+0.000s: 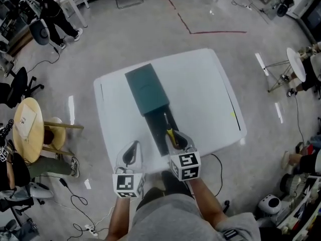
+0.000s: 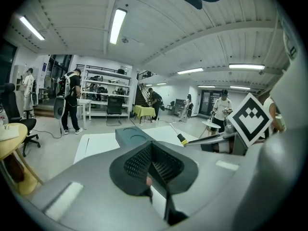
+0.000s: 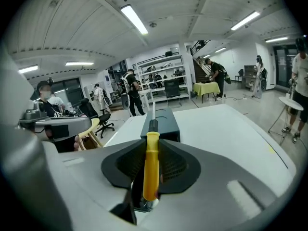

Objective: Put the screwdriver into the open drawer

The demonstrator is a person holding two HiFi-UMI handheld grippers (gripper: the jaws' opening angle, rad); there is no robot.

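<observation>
Yellow plastic forms the handle of the screwdriver (image 3: pixel 151 162), which the right gripper (image 3: pixel 151 171) clamps between its dark ribbed pads (image 3: pixel 177 165). The handle runs lengthwise between the jaws. Its black collar and thin metal shaft stick out past the fingertips, straight toward the dark green cabinet (image 3: pixel 161 121). In the head view, both bare forearms reach forward from the bottom edge and the grippers sit side by side, their marker cubes facing up. The right gripper (image 1: pixel 176 138) tilts downward over the near end of the open drawer (image 1: pixel 156 129), which is pulled out of the cabinet (image 1: pixel 145 89) toward the person. The screwdriver (image 1: pixel 169 130) lies along the drawer's right half, tip toward the cabinet. No view shows whether it touches the drawer floor. The left gripper (image 1: pixel 133 147) is just left of the drawer's near end, over the white table (image 1: pixel 200 94), and also points forward and slightly down. In its own view the left gripper (image 2: pixel 153 165) has its jaws drawn together with nothing between them. To the right of them that view shows the screwdriver's tip and collar beside the other gripper's marker cube, with the cabinet beyond.
</observation>
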